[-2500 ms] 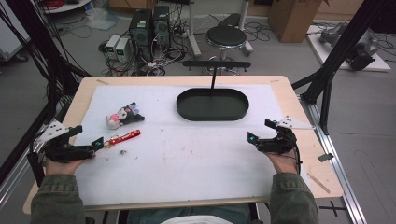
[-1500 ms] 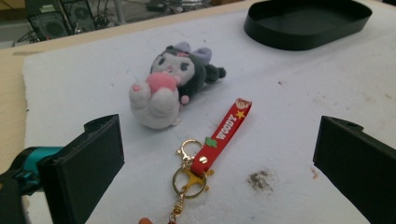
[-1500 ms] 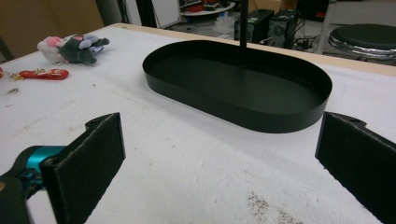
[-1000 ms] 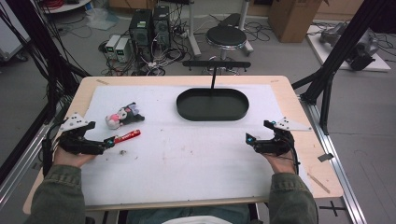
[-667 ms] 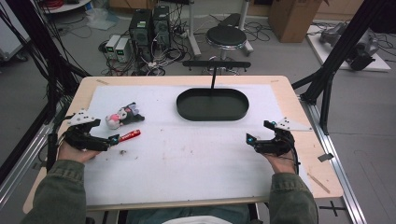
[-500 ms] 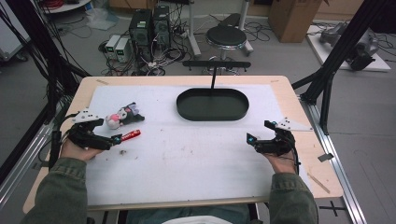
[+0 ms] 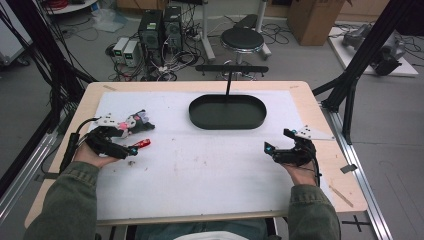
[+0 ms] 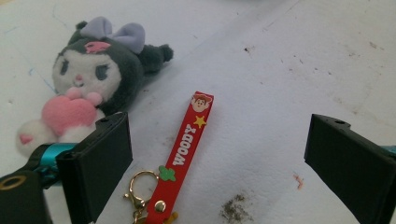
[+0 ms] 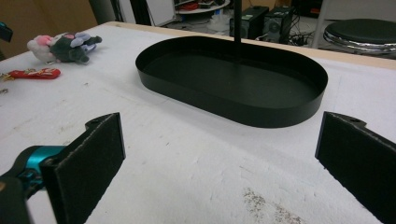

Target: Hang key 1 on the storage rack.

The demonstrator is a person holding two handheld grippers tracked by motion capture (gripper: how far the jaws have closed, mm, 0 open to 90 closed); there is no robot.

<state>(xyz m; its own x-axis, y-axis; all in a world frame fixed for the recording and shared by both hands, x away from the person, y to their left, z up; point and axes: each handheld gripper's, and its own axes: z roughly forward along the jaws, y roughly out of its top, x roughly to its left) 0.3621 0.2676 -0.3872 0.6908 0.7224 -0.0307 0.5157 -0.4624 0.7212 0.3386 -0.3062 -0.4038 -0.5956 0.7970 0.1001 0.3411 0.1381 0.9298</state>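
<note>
A red "WOODY" key strap (image 8: 187, 140) with a gold clasp lies flat on the white table cover (image 7: 200, 170). Beside it lies a dark plush toy (image 8: 95, 77) with a lilac bow and a pink heart. My left gripper (image 8: 224, 168) is open, low over the strap's clasp end, its jaws wide on either side and touching nothing. In the high view the left gripper (image 7: 126, 141) sits just left of the strap (image 7: 144, 143), below the plush (image 7: 132, 121). My right gripper (image 7: 278, 141) rests open at the table's right, facing the black oval tray (image 9: 233, 79).
The empty tray (image 7: 227, 111) stands at the back centre of the table, with a thin black post rising behind it. Bare wooden table edges frame the cover. Black frame struts stand at the left and right; a stool and computers are on the floor beyond.
My left gripper has moved forward and to the right, from the table's left edge up to the strap and plush. The right gripper has barely moved.
</note>
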